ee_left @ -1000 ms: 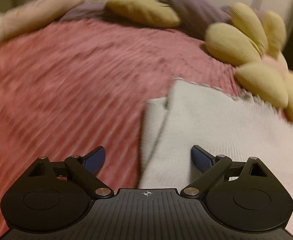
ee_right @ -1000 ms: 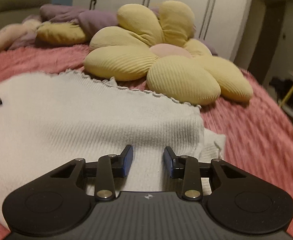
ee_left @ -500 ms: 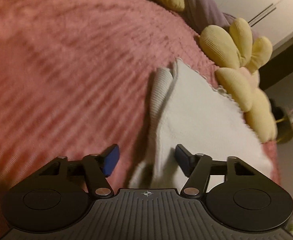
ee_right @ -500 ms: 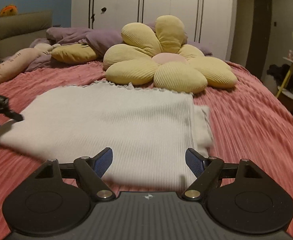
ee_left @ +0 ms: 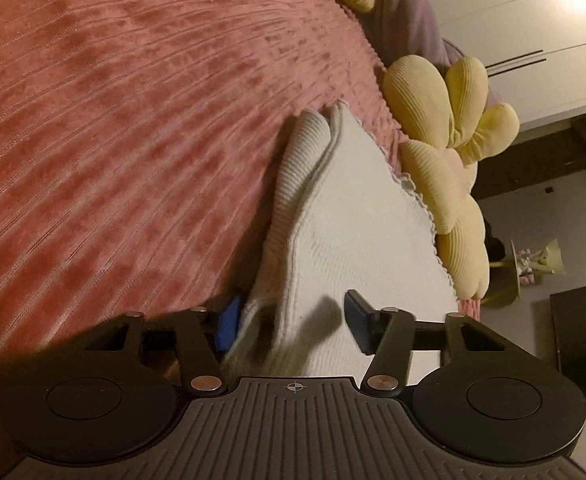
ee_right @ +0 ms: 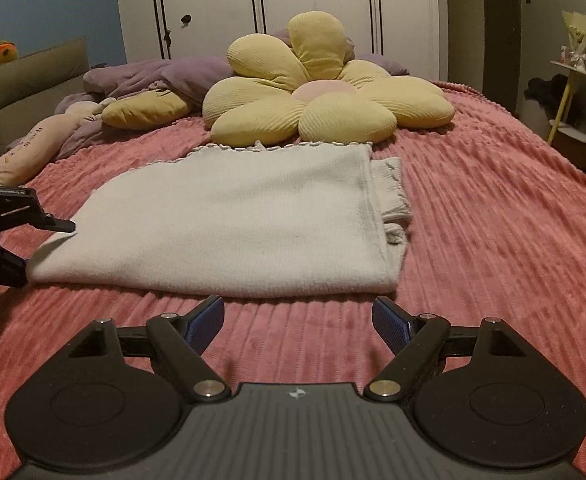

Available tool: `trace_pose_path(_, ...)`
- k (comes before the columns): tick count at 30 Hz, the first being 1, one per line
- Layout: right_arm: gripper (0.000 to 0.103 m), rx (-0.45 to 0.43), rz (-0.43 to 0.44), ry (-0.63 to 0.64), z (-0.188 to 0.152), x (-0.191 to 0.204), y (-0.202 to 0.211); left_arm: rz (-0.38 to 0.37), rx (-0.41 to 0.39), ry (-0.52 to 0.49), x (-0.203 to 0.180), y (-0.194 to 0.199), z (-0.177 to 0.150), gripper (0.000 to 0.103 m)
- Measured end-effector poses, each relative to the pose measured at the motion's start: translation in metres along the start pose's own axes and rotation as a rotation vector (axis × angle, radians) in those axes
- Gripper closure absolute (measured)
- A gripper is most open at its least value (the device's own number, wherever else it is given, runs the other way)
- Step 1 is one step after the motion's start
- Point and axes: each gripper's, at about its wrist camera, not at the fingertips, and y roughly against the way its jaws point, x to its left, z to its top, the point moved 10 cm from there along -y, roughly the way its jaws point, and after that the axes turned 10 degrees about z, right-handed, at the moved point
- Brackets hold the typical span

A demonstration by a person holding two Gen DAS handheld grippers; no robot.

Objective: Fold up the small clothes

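A white ribbed knit garment (ee_right: 229, 224) lies folded flat on the pink bedspread (ee_right: 493, 220), with a sleeve end (ee_right: 391, 184) sticking out on its right side. My left gripper (ee_left: 291, 304) is at the garment's (ee_left: 353, 220) near left corner. Its jaws are closing with the corner's layers between them, and a gap still shows beside the right pad (ee_left: 355, 314). In the right wrist view the left gripper (ee_right: 45, 246) straddles that corner, one finger above the cloth and one below. My right gripper (ee_right: 297, 308) hangs over bare bedspread just short of the garment's near edge. Its jaws are wide, closing slightly, with nothing between them.
A yellow flower cushion (ee_right: 325, 96) lies right behind the garment. A purple blanket (ee_right: 153, 80), a yellow pillow (ee_right: 145, 110) and a pink plush (ee_right: 41, 140) sit at the back left. White wardrobe doors (ee_right: 293, 0) stand beyond, and a yellow side table (ee_right: 577, 92) stands right of the bed.
My left gripper rolled, moved in on the garment's corner and narrowed its jaws around it. My right gripper opened and drew back off the garment onto bare bedspread.
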Motion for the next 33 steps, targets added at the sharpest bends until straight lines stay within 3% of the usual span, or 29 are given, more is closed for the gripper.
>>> trace_pose_path(3, 0.045, 0.014, 0.031, -0.013, -0.004, 0.006, -0.004, 0.01, 0.011, 0.035, 0.007, -0.006, 0.002, 0.069)
trace_pose_path(8, 0.047, 0.034, 0.039, -0.042, -0.009, 0.004, -0.007, -0.002, 0.02, 0.068, 0.007, -0.007, 0.006, 0.079)
trace_pose_path(12, 0.047, 0.025, 0.032, -0.046, -0.007, 0.0, -0.004, -0.01, -0.005, 0.057, -0.007, 0.01, 0.012, 0.081)
trace_pose_path(18, 0.046, -0.009, 0.02, -0.084, -0.002, -0.01, -0.001, -0.007, -0.112, -0.246, -0.107, 0.04, 0.007, 0.082)
trace_pose_path(22, 0.047, -0.025, 0.013, -0.1, 0.0, -0.014, -0.001, 0.04, -0.132, -0.5, -0.178, 0.021, -0.033, 0.082)
trace_pose_path(25, 0.047, -0.033, 0.01, -0.101, 0.003, -0.017, -0.001, 0.09, -0.095, -0.59, -0.195, -0.017, -0.07, 0.079)
trace_pose_path(27, 0.047, -0.037, 0.003, -0.098, 0.006, -0.02, -0.002, 0.114, -0.075, -0.616, -0.19, -0.044, -0.094, 0.068)
trace_pose_path(28, 0.047, -0.039, 0.001, -0.099, 0.007, -0.022, -0.002, 0.115, -0.087, -0.617, -0.186, -0.052, -0.101, 0.068)
trace_pose_path(30, 0.047, -0.034, -0.004, -0.104, 0.008, -0.025, -0.003, 0.088, -0.15, -0.634, -0.184, -0.049, -0.108, 0.062)
trace_pose_path(33, 0.047, -0.02, 0.005, -0.099, 0.009, -0.027, -0.006, 0.023, -0.15, -0.596, -0.179, -0.019, -0.111, 0.048)
